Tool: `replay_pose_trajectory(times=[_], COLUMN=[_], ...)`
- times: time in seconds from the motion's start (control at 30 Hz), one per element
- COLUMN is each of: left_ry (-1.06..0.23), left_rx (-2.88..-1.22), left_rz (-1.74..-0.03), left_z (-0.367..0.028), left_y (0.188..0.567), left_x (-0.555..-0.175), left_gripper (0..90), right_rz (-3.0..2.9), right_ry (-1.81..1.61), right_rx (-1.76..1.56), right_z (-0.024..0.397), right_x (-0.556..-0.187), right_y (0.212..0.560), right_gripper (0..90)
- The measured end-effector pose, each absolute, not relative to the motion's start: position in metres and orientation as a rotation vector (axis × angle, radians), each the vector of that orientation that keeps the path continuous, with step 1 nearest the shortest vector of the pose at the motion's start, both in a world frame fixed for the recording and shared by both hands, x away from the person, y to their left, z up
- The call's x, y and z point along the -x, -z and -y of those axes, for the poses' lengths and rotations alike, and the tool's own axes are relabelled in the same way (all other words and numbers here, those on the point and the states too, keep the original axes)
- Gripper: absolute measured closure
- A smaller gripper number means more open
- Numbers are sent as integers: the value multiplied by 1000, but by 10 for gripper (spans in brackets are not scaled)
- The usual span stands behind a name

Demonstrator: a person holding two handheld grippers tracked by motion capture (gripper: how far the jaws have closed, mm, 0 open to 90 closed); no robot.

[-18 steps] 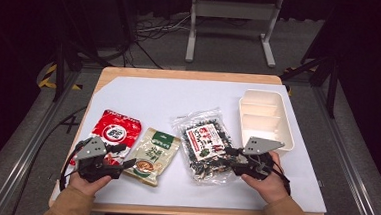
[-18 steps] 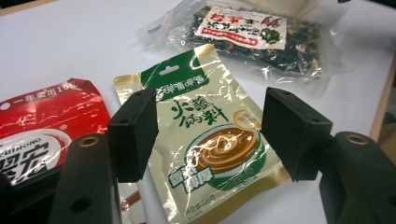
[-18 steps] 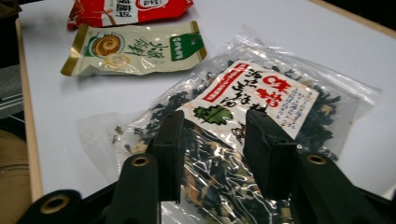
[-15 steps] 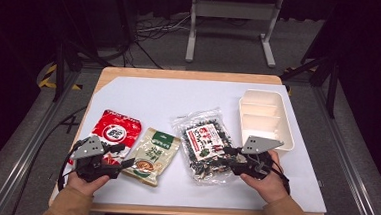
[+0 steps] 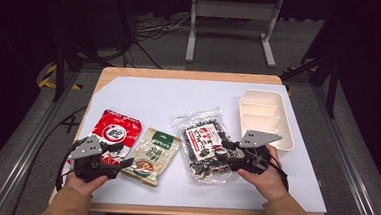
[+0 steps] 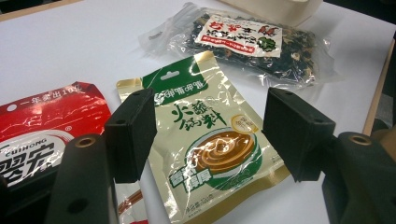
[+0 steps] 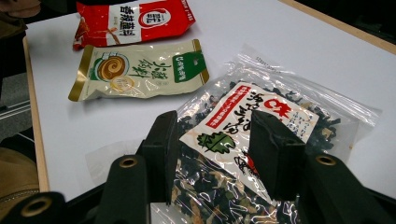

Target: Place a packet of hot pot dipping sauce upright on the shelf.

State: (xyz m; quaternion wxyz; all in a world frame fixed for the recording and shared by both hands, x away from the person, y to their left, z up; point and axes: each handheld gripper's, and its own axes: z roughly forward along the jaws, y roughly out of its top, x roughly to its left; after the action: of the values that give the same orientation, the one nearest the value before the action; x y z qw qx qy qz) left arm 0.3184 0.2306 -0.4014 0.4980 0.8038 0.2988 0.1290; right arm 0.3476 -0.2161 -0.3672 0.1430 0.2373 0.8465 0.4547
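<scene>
Three food packets lie on the white table top (image 5: pixel 179 97): a red packet (image 5: pixel 117 129) at the left, a beige and green sauce pouch (image 5: pixel 153 153) in the middle, and a clear bag of dark dried seaweed (image 5: pixel 204 138) to the right. My left gripper (image 5: pixel 127 164) is held low at the pouch's near left corner. Its jaws stand open, and in the left gripper view (image 6: pixel 212 116) the pouch (image 6: pixel 210 140) lies flat beyond them. My right gripper (image 5: pixel 223 152) hovers at the seaweed bag's right side. It is open too (image 7: pixel 212 135), with the bag's label (image 7: pixel 261 112) showing in the gap.
A cream tray (image 5: pixel 283 124) with dividers stands at the right, just behind my right hand. The table's wooden front edge (image 5: pixel 202 212) runs close under both hands. White surface stretches behind the packets.
</scene>
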Motion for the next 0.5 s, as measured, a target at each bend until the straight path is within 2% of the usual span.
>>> replay_pose_trajectory(times=[0.5], left_ry=[-328], left_rx=[-1951], left_rz=[-734], left_z=[-232], left_y=[401], left_x=[-318], left_gripper=[350], right_rz=[-2480], right_ry=[-1312], right_rx=[-690], right_z=[191], right_x=[-366], right_y=[352], right_gripper=[523])
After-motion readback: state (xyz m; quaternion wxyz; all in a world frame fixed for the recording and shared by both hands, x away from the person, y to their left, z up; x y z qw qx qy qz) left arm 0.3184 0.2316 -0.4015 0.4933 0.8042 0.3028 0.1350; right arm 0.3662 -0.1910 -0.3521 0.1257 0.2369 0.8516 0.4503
